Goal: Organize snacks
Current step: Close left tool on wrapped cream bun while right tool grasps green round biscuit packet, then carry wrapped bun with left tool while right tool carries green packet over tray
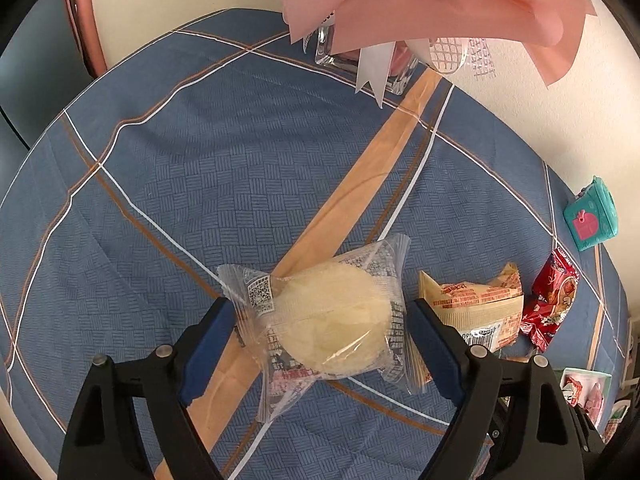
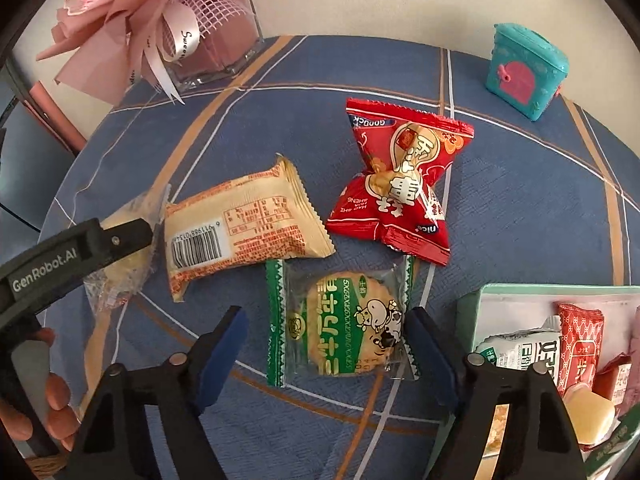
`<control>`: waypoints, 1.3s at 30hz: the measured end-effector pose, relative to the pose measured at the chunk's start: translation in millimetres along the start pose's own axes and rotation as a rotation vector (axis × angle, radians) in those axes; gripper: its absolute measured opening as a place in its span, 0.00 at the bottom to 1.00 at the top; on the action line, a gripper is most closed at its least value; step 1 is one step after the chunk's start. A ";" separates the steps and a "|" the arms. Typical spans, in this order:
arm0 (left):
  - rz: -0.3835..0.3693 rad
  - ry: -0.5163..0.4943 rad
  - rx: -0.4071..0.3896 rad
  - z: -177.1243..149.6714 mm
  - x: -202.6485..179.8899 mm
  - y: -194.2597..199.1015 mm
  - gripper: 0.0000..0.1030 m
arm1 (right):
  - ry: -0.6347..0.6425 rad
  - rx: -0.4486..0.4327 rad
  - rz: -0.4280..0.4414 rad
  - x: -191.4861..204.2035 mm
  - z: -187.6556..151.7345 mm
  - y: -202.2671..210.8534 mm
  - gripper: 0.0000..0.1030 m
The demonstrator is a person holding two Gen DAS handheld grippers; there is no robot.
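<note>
A pale round cake in a clear wrapper point(image 1: 332, 320) lies on the blue tablecloth, and my left gripper point(image 1: 320, 308) has both blue pads pressed against the wrapper's sides. The right wrist view shows one left finger point(image 2: 116, 240) over that same packet point(image 2: 120, 264). A green-edged packet with a round cracker point(image 2: 340, 320) lies between the fingers of my right gripper point(image 2: 326, 314). The right pad touches its edge and the left pad stands apart from it. Beyond lie a beige packet with a barcode point(image 2: 240, 228) and a red packet point(image 2: 400, 180).
A mint-green tray point(image 2: 472, 304) at the lower right holds several packets. A glass vase with pink wrapping point(image 2: 216, 40) stands at the back left and a teal box point(image 2: 524, 72) at the back right. A person's hand point(image 2: 52, 392) holds the left gripper.
</note>
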State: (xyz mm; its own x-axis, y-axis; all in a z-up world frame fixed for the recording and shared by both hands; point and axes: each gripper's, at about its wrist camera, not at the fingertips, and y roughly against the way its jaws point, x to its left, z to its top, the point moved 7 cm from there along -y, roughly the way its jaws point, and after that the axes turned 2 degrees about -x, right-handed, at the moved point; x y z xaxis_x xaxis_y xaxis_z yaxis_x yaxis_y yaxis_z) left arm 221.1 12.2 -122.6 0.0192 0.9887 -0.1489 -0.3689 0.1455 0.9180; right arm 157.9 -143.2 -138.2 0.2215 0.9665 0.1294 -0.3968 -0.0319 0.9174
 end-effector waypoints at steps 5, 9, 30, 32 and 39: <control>0.000 0.002 0.001 -0.4 0.0 -0.1 0.85 | -0.001 0.006 -0.012 -5.9 -3.2 0.4 0.77; -0.001 0.007 0.001 -1.6 0.7 0.7 0.79 | 0.007 0.006 -0.030 -8.9 -4.7 0.6 0.71; -0.022 0.034 -0.006 -24.0 3.4 50.1 0.64 | -0.083 -0.023 0.052 -21.7 -20.2 55.9 0.57; -0.025 0.021 -0.008 -29.5 -1.3 56.3 0.64 | -0.075 -0.035 0.048 -22.4 -23.7 69.2 0.57; -0.037 -0.019 -0.024 -44.0 -19.8 79.2 0.64 | -0.104 -0.072 0.059 -32.0 -36.3 108.0 0.57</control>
State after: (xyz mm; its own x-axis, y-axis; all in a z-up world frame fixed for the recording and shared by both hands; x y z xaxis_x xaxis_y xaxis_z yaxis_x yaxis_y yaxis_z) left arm 150.6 2.5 -63.1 0.0509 0.9832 -0.1752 -0.3895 0.1811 0.9030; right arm 75.6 -168.3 -56.9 0.2853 0.9319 0.2237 -0.4737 -0.0658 0.8782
